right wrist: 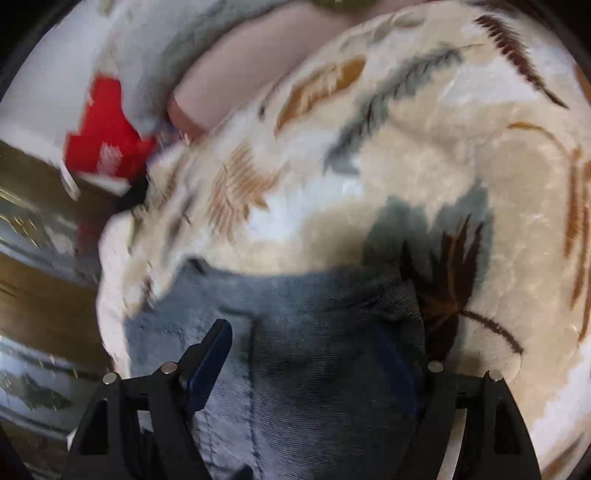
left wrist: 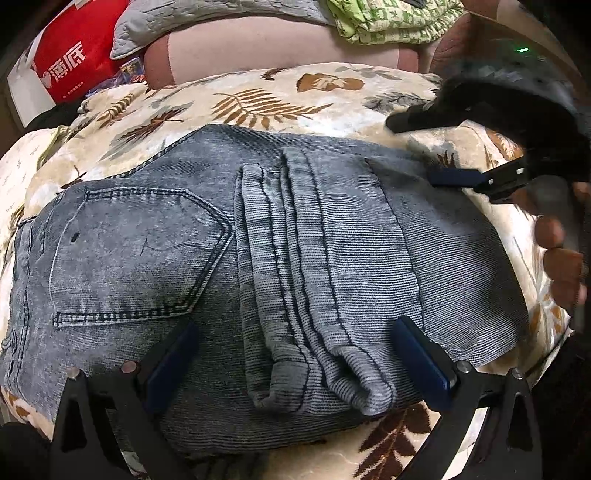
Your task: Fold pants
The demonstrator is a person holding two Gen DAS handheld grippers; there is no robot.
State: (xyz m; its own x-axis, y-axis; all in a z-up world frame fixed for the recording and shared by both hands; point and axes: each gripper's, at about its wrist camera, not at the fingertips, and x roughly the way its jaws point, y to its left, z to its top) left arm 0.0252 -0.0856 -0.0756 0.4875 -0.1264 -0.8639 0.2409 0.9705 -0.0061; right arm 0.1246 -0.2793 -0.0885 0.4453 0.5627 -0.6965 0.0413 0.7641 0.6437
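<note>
Grey-blue denim pants [left wrist: 229,251] lie folded on a leaf-patterned blanket [left wrist: 258,99]. A back pocket shows on the left and the leg hems lie doubled over the middle. My left gripper [left wrist: 295,362] is open just above the pants' near edge, its blue pads on either side of the hems, holding nothing. My right gripper [left wrist: 456,176] shows at the right edge of the left wrist view, at the pants' far right corner. In the blurred right wrist view the right gripper [right wrist: 317,354] is open over the pants [right wrist: 295,332], and denim hides its right finger.
A red bag [left wrist: 70,59] with white lettering stands at the back left. A grey quilted cover [left wrist: 192,26] and a green patterned cloth [left wrist: 384,18] lie on a pink cushion [left wrist: 280,48] behind the blanket. A wooden cabinet [right wrist: 33,258] is at the left of the right wrist view.
</note>
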